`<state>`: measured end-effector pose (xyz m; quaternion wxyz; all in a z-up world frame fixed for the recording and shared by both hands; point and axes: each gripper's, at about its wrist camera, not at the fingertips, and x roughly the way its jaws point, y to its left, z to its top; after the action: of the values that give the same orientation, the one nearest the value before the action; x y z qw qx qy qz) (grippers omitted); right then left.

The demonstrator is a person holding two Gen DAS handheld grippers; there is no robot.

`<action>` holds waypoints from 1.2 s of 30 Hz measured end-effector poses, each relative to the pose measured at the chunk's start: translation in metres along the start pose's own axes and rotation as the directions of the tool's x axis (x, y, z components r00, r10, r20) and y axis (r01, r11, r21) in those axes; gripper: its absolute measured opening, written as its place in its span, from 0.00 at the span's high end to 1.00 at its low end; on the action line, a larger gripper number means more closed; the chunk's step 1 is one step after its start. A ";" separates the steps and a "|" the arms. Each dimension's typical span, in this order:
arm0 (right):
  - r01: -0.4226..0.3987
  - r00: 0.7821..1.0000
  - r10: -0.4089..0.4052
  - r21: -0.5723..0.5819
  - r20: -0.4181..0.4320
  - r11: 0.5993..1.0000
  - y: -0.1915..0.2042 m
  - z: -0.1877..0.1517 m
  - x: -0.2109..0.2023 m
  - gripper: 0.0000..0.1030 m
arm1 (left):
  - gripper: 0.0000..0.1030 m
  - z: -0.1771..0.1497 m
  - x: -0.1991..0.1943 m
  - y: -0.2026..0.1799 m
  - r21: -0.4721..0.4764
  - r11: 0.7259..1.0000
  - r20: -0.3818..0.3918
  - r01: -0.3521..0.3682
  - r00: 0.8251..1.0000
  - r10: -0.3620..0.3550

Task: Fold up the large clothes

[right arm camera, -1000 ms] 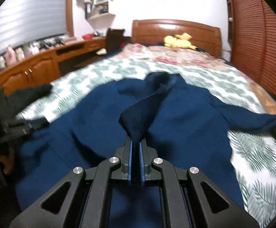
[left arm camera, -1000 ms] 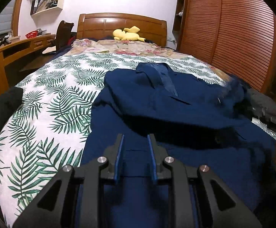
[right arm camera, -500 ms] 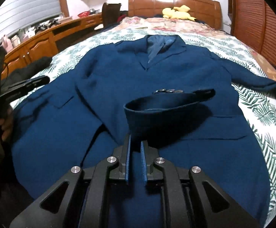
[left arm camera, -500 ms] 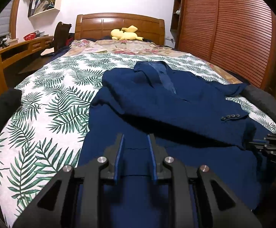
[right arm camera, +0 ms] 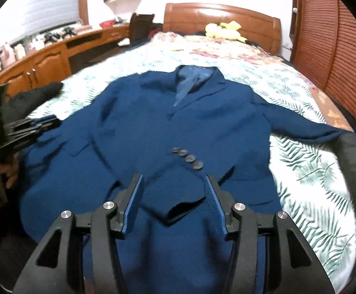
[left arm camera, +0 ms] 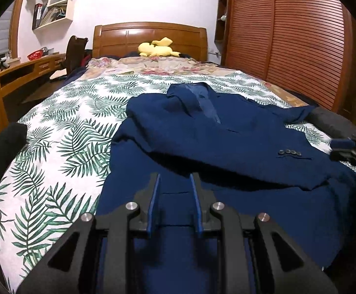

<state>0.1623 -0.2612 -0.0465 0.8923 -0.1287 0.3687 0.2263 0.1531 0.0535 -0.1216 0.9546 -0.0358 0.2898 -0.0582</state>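
Observation:
A navy blue suit jacket (left arm camera: 227, 142) lies face up on the bed, collar toward the headboard; it also shows in the right wrist view (right arm camera: 168, 122). One sleeve is folded across the chest, its cuff (right arm camera: 185, 205) with several buttons (right arm camera: 187, 158) lying free near the hem. My right gripper (right arm camera: 174, 178) is open and empty just above that cuff. My left gripper (left arm camera: 174, 178) is open and empty over the jacket's lower left part. The other sleeve (right arm camera: 300, 125) stretches out to the right.
The bed has a palm-leaf cover (left arm camera: 62, 142) and a wooden headboard (left arm camera: 151, 36) with a yellow plush toy (left arm camera: 157, 47). A wooden desk (right arm camera: 45, 58) runs along the left. Slatted wardrobe doors (left arm camera: 288, 36) stand on the right. Dark cloth (left arm camera: 4, 142) lies at the left bed edge.
My right gripper carried the sleeve across the jacket's chest, lowered it, then opened and let the cuff go. The left gripper stayed open and nearly still.

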 end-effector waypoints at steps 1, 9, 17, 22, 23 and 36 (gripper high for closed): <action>0.017 1.000 -0.017 -0.008 -0.010 1.000 -0.005 0.004 0.006 0.50 | 0.79 0.000 -0.001 -0.002 0.005 1.000 0.003 0.003 1.000 -0.003; 0.016 0.991 -0.006 0.076 -0.130 0.997 -0.054 0.013 0.061 0.50 | 0.79 0.002 -0.005 -0.023 0.049 0.998 0.025 0.039 0.999 -0.040; -0.045 0.978 0.071 0.133 -0.195 0.990 -0.065 0.013 0.093 0.51 | 0.79 0.003 -0.008 -0.029 0.063 0.997 0.036 0.050 0.998 -0.053; -0.078 0.981 0.093 0.090 -0.169 0.993 -0.055 0.017 0.082 0.92 | 0.79 0.003 -0.010 -0.027 0.053 0.997 0.041 0.047 0.998 -0.049; -0.075 0.985 0.086 0.077 -0.152 0.994 -0.053 0.018 0.077 0.93 | 0.79 0.003 -0.010 -0.026 0.052 0.998 0.040 0.045 0.998 -0.047; 0.132 0.983 -0.141 0.082 0.117 0.988 -0.058 0.047 -0.021 0.94 | 0.79 0.003 -0.010 -0.024 0.046 0.998 0.048 0.035 0.998 -0.037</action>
<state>0.2065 -0.2995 0.0049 0.9308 -0.1066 0.3119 0.1580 0.1441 0.0310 -0.1109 0.9608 -0.0209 0.2644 -0.0810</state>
